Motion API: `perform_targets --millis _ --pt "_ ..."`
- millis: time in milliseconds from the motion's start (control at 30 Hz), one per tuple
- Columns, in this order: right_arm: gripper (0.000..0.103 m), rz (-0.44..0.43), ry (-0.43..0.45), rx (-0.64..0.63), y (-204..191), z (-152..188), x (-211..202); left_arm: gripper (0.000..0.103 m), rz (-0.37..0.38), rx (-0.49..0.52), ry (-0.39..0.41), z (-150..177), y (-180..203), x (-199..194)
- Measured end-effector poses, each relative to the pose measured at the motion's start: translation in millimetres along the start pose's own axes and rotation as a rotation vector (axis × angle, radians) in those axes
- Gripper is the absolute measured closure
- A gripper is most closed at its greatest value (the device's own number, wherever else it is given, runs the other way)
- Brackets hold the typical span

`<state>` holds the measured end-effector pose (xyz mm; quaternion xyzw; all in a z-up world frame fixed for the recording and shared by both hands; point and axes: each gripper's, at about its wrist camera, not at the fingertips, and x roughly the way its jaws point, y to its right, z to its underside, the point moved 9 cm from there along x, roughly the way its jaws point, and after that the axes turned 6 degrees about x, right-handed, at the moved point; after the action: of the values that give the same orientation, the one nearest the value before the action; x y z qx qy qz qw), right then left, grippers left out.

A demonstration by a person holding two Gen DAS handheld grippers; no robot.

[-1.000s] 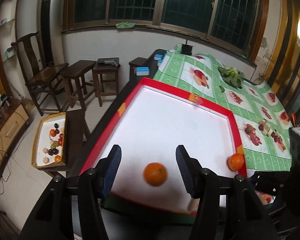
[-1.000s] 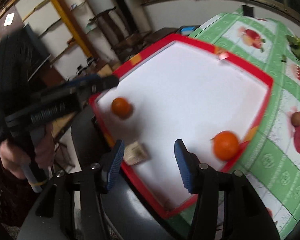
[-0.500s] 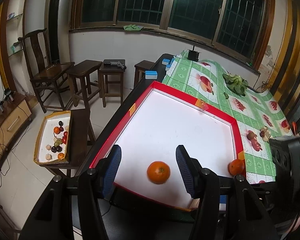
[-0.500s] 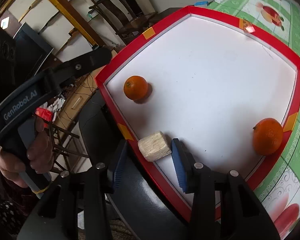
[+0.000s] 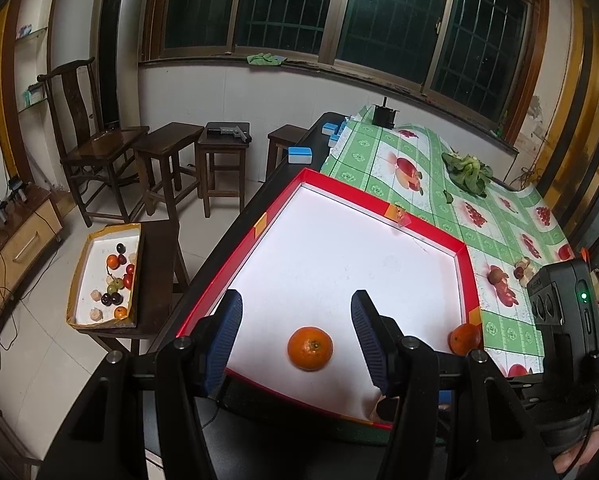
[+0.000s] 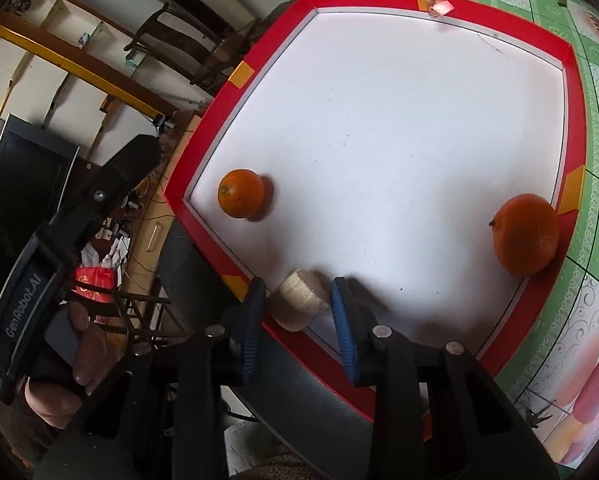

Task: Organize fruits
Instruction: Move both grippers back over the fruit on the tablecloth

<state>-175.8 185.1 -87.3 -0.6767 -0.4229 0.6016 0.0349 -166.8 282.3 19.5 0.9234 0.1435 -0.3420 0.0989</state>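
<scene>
Just pale block point(image 6: 297, 300) between fingers point(image 6: 251, 320)

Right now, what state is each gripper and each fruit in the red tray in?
Left gripper: open, empty, above one orange.
Right gripper: jaws just closing around the pale piece; contact unclear.
Other orange: against the red tray wall.

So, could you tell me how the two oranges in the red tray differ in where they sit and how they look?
The left orange sits away from the corners, a little in from the tray's left wall; the right orange rests against the right wall beside a yellow tape patch. The left orange looks rounder and brighter; the right orange looks darker and flatter. The left orange lies ahead of the open left tongs; the right orange has none around it. Both lie loose on the white floor.
</scene>
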Motion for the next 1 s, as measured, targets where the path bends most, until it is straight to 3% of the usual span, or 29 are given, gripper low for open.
perform_targets --millis 133,233,433,567,700,767,867,1000 --pt "0.068 -0.05 0.038 0.038 11.5 -2.6 -14.2 0.046 0.027 0.034 0.006 -1.7 19.6 -3.8" --pt "0.068 -0.055 0.14 0.049 29.8 -8.8 -52.6 0.046 0.065 0.101 0.004 -2.1 52.2 -4.2" --pt "0.068 0.109 0.35 0.172 136.2 -16.1 -144.1 0.044 0.174 0.261 -0.032 10.3 141.7 3.9" --pt "0.066 0.208 0.316 0.267 201.4 -11.0 -161.4 0.044 0.247 0.373 -0.082 29.4 204.8 12.5" --pt "0.066 0.159 0.275 0.322 227.2 -10.0 -173.0 0.044 0.312 0.483 -0.115 51.2 251.7 10.4" --pt "0.064 0.11 0.338 0.318 232.3 -11.4 -197.3 0.044 0.35 0.53 -0.127 59.7 272.0 9.2" --pt "0.055 0.139 0.453 0.319 253.1 -7.3 -235.5 0.044 0.428 0.575 -0.163 72.8 305.8 11.8" --pt "0.055 0.115 0.512 0.377 289.3 2.3 -259.6 0.044 0.487 0.638 -0.217 93.1 350.6 25.4"
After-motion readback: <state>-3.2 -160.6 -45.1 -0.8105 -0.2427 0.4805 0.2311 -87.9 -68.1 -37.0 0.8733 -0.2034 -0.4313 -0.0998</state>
